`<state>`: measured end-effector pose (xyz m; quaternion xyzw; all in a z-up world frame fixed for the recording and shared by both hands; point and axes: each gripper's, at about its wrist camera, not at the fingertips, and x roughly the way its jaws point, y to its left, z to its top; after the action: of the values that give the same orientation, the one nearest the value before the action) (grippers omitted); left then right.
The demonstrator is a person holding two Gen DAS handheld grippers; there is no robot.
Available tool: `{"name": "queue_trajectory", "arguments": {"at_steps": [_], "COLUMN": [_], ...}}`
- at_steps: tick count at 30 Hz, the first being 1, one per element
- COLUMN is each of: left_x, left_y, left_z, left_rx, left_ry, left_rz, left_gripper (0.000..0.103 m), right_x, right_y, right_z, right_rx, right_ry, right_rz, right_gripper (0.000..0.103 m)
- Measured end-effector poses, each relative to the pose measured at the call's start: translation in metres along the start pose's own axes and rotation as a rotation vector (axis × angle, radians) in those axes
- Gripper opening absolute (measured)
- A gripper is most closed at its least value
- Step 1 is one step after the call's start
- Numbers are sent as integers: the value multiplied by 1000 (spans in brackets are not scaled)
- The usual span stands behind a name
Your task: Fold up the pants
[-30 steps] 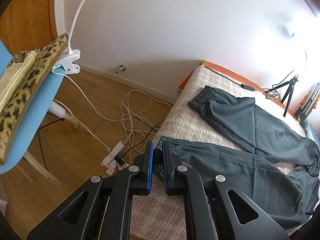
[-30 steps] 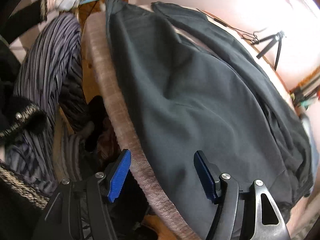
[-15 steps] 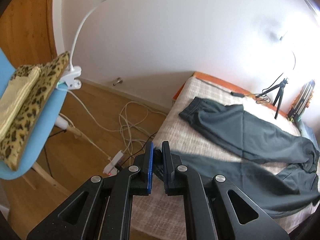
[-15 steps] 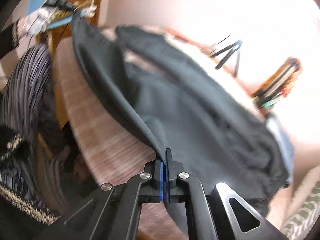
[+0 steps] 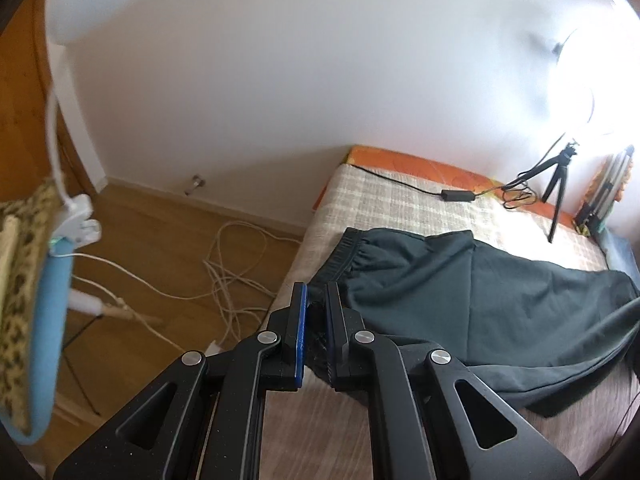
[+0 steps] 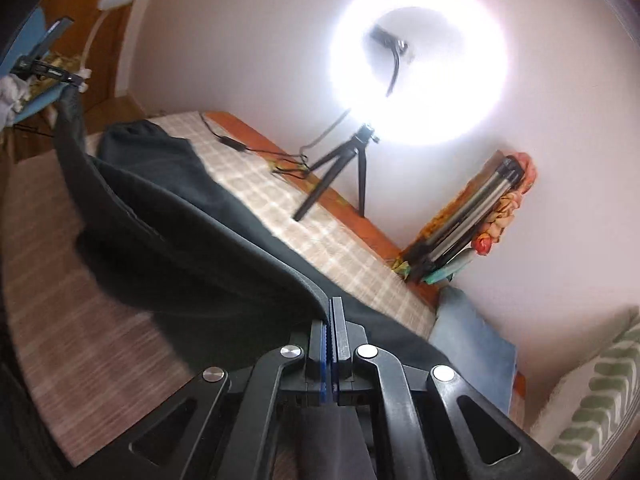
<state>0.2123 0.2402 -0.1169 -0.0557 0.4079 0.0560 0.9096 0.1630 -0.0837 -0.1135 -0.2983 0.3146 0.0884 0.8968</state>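
Two black fingers with blue pads make up the left gripper [image 5: 315, 312], and in the left wrist view they are nearly closed, pinching a dark cuff of the grey-green pants [image 5: 500, 296] near the end of the bed [image 5: 384, 200]. The pants lie on the checked beige cover with the other cuff's gathered hem toward the floor side and their long axis running away to the right, toward the small black tripod [image 5: 558, 184]; the held leg lies across the near side of the other one. A black power cable [image 5: 452, 194] crosses the cover beside the orange edge, white cords [image 5: 232, 276] tangle on the wooden floor, and a white clip lamp [image 5: 78, 220] grips a leopard-print cushion [image 5: 18, 280] on a blue chair. No writing or brand can be read. In the right wrist view the right gripper [image 6: 330, 320] is clamped tight on a fold of the same pants [image 6: 180, 240], whose raised edge stretches away to the upper left while the rest drapes onto the bed [image 6: 52, 280]. A glaring ring light [image 6: 420, 64] stands on its tripod [image 6: 340, 168], with books [image 6: 468, 216] against the wall and a blue cloth [image 6: 468, 340] beside them.
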Motion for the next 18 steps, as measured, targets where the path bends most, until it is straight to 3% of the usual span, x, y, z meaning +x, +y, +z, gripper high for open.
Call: {"name": "queue_trajectory", "arguments": {"at_steps": [6,12,18], "left_x": [63,116,153], "left_y": [-19,-30,-33], "left_z": [22,42,53], "left_rx": [29,21,-2], "left_ry": [85,151,188], "left_rz": [18,37,45], "left_gripper": [7,7,7], "right_x": [68,135,186], "right_y": [-13,-24,-21], "right_z": [16,8,-9], "right_rx": [-26,1,-39], "right_ry": [89,205,312], "right_rz": [3,39,17], "right_gripper": [0,0,0]}}
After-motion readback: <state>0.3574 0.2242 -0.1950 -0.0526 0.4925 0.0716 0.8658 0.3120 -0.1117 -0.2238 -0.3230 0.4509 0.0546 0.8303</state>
